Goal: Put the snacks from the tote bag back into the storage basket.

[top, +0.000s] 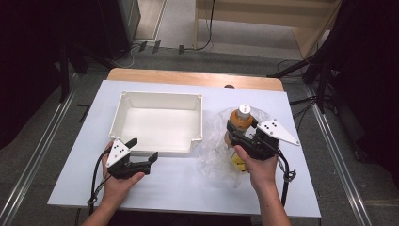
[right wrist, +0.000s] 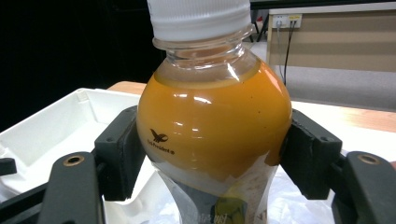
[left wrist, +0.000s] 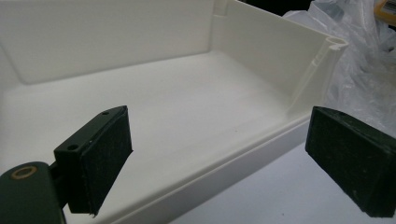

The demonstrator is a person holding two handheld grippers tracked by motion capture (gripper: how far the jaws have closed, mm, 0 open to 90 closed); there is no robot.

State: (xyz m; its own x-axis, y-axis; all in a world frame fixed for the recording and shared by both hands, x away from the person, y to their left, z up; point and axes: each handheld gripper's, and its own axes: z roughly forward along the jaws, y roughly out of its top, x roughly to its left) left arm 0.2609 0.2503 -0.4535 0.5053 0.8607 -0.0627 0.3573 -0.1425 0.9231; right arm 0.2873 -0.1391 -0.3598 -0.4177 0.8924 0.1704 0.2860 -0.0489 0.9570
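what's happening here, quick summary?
A person works two handheld grippers at a table. The right gripper is clamped on a bottle of orange drink, upright over a crumpled clear plastic bag. The left gripper hovers open by the near edge of the empty white bin, holding nothing.

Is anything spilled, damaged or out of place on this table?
Nothing stands out. The clear plastic bottle of orange drink is capped and stands in the right gripper, over the crumpled clear plastic bag. The white rectangular plastic tray sits flat, with the left gripper open at its near edge. No liquid shows on the table.
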